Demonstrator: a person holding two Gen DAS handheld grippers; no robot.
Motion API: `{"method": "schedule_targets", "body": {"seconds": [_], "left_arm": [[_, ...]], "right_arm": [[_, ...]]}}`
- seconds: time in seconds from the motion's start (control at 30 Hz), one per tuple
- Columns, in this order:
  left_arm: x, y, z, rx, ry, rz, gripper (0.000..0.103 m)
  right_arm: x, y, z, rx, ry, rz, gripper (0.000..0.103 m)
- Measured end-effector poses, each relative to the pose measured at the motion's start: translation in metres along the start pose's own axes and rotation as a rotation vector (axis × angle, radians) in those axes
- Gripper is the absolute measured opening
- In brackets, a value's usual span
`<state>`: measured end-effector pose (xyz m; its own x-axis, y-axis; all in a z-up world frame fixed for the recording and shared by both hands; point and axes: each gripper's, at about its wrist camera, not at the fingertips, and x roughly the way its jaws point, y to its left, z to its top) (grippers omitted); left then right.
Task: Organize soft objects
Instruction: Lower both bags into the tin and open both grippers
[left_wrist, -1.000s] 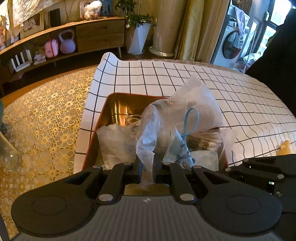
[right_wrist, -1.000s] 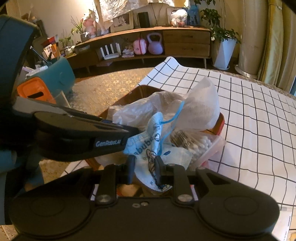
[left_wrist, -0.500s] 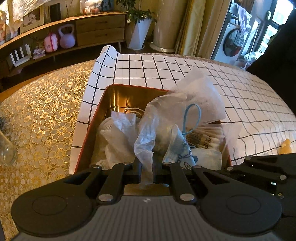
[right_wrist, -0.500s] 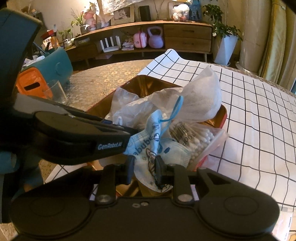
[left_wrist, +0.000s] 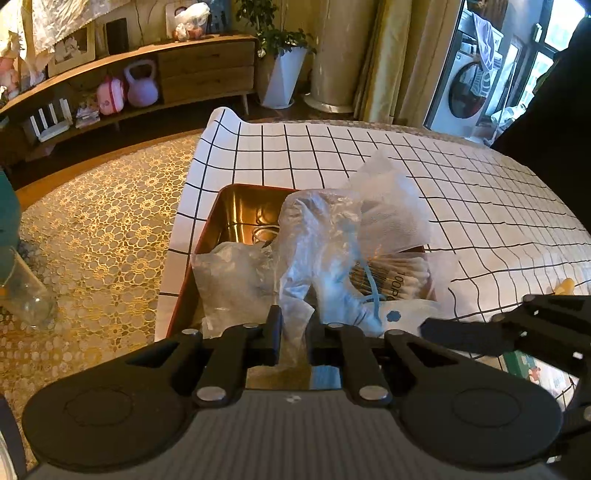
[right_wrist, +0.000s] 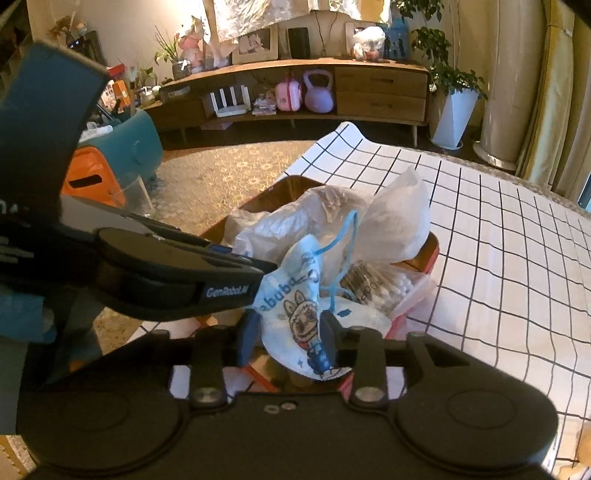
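Observation:
A red metal box (left_wrist: 207, 236) with a gold inside sits on the checked tablecloth and holds soft plastic packets. My left gripper (left_wrist: 294, 336) is shut on a crinkled clear plastic bag (left_wrist: 321, 243) at the box's near edge. My right gripper (right_wrist: 290, 332) has its jaws apart around a white and blue printed face mask (right_wrist: 295, 306) with a blue ear loop, loosely between the fingers. A pack of cotton swabs (right_wrist: 384, 291) lies in the box beside a white translucent bag (right_wrist: 399, 218). The left gripper's body (right_wrist: 166, 273) crosses the right wrist view.
The checked cloth (left_wrist: 424, 162) covers the table to the right and far side. A gold lace cloth (left_wrist: 92, 221) lies to the left with a clear glass (left_wrist: 22, 291) on it. A small yellow object (left_wrist: 565, 286) sits at the right.
My right gripper's jaws have opened from a pinch on the mask to a wider gap. The box and bags have shifted slightly in view; my left gripper keeps its hold.

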<state>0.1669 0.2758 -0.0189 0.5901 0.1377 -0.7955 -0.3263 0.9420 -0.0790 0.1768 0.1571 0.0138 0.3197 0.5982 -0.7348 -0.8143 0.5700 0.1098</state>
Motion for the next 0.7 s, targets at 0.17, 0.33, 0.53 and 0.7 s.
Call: {"method": "schedule_targets", "body": {"seconds": [0.17, 0.33, 0.53, 0.7], "left_arm": [[-0.009, -0.003, -0.001, 0.005, -0.013, 0.012, 0.021], [-0.023, -0.007, -0.004, 0.004, -0.053, 0.024, 0.068], [-0.044, -0.018, -0.008, 0.027, -0.081, 0.053, 0.072], [-0.061, -0.028, -0.011, 0.034, -0.106, 0.049, 0.076]], "right_arm": [[-0.013, -0.001, -0.003, 0.006, -0.025, -0.001, 0.055], [-0.031, -0.004, -0.007, 0.006, -0.049, -0.006, 0.063], [-0.054, -0.010, -0.012, 0.005, -0.080, -0.012, 0.068], [-0.079, -0.020, -0.020, 0.037, -0.116, -0.009, 0.078]]}}
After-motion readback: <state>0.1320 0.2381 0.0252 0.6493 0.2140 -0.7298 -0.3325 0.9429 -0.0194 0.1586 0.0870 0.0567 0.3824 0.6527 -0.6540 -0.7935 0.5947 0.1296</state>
